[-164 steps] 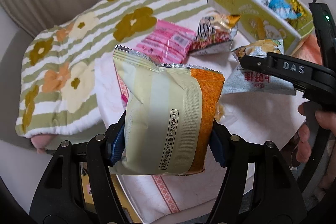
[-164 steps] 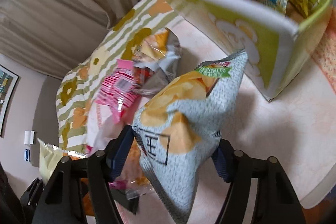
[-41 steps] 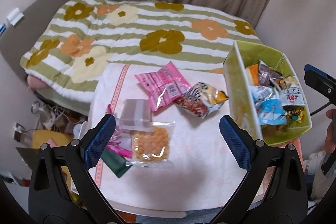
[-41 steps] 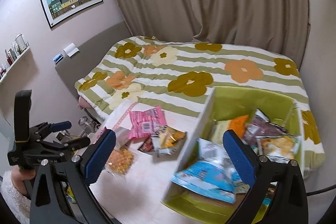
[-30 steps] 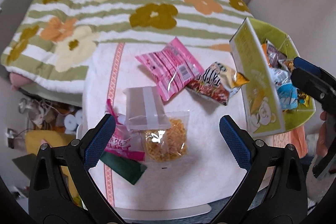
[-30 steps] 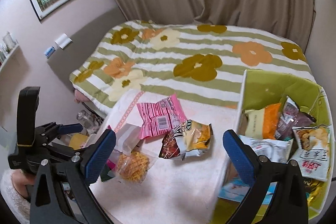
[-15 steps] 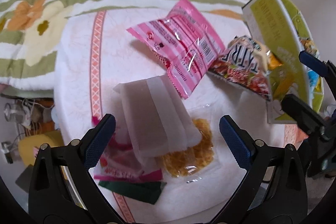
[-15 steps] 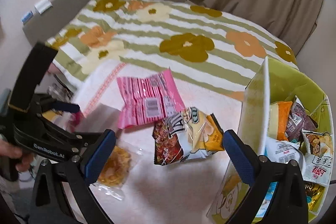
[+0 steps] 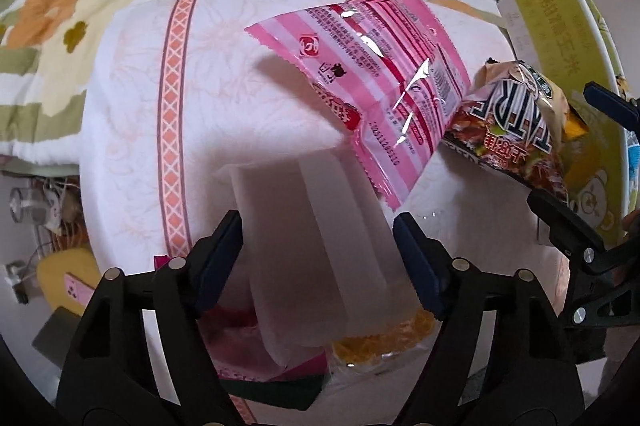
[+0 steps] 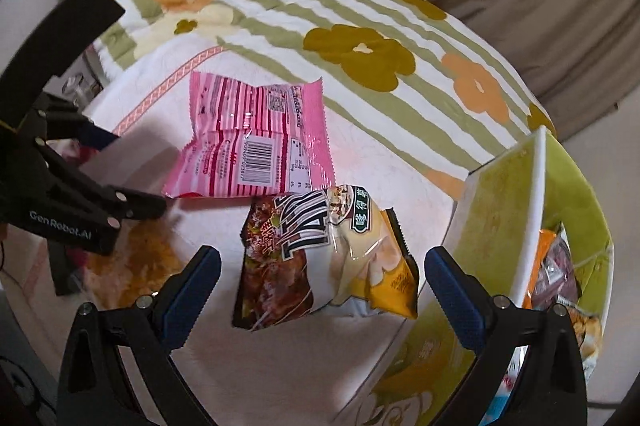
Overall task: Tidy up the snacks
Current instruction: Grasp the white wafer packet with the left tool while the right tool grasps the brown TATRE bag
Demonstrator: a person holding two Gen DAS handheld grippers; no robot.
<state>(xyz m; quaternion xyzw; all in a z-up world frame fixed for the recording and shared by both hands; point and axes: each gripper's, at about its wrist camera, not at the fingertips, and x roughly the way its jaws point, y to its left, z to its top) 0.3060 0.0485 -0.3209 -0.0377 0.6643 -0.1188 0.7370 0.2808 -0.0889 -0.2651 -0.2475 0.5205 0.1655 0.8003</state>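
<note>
In the left wrist view my left gripper (image 9: pixel 320 246) points down at a pale frosted packet (image 9: pixel 304 226) that lies on other snacks. Its jaws are closing with the packet between them, and the pads (image 9: pixel 224 250) stand right at its long edges without squeezing it. My right gripper (image 10: pixel 324 294) stands wide open over a brown and yellow chips bag (image 10: pixel 320 258), its pads apart from the bag. A pink striped packet (image 9: pixel 380 78) (image 10: pixel 256 146) lies between the two. The green box (image 10: pixel 500 206) (image 9: pixel 560 26) holds several packets.
Under the pale packet lie a clear packet of yellow snacks (image 9: pixel 384 338), a magenta packet (image 9: pixel 240 338) and a dark green one (image 9: pixel 280 390). The white tablecloth (image 9: pixel 172 106) meets a flowered blanket (image 10: pixel 360 26). The table's left edge drops to floor clutter (image 9: pixel 40 218).
Both grippers came down close to the table. The left jaws narrowed around the pale packet. The right gripper now hangs over the chips bag beside the box.
</note>
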